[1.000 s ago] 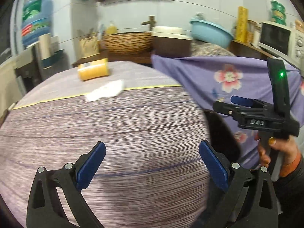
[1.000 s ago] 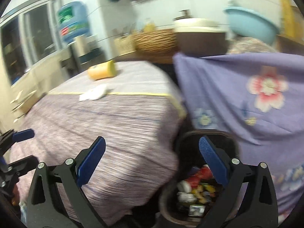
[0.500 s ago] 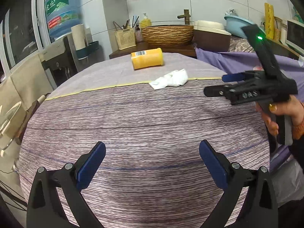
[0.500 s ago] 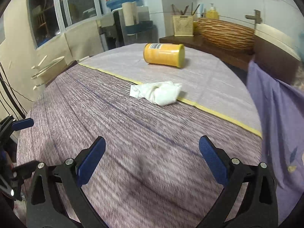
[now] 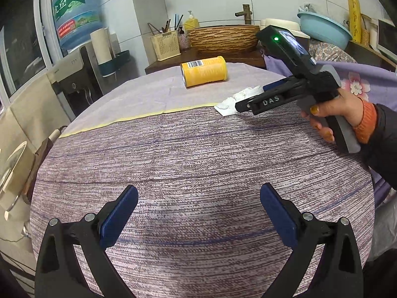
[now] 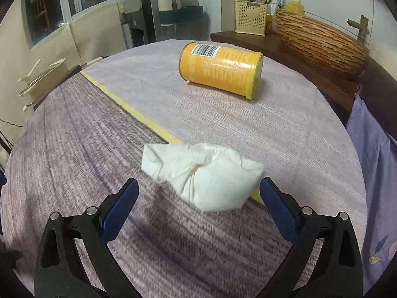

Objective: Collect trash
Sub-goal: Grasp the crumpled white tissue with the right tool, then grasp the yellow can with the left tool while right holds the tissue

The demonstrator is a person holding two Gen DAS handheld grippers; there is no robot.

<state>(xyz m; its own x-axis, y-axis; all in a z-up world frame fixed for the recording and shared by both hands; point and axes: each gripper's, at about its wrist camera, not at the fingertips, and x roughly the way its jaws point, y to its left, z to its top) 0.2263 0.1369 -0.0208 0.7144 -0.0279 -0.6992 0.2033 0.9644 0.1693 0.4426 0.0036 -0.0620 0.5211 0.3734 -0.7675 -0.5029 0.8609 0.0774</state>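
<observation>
While the right tongs (image 6: 198, 198) gape wide, a crumpled white tissue (image 6: 203, 176) lies on the worktop (image 6: 285, 129) just ahead between their tips; beyond it lies a yellow canister (image 6: 220, 70). Left tongs (image 5: 198, 206) hang open, empty.

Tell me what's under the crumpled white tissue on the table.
The crumpled white tissue lies on the striped tablecloth, across its yellow band. Whether anything small sits beneath it is hidden.
</observation>
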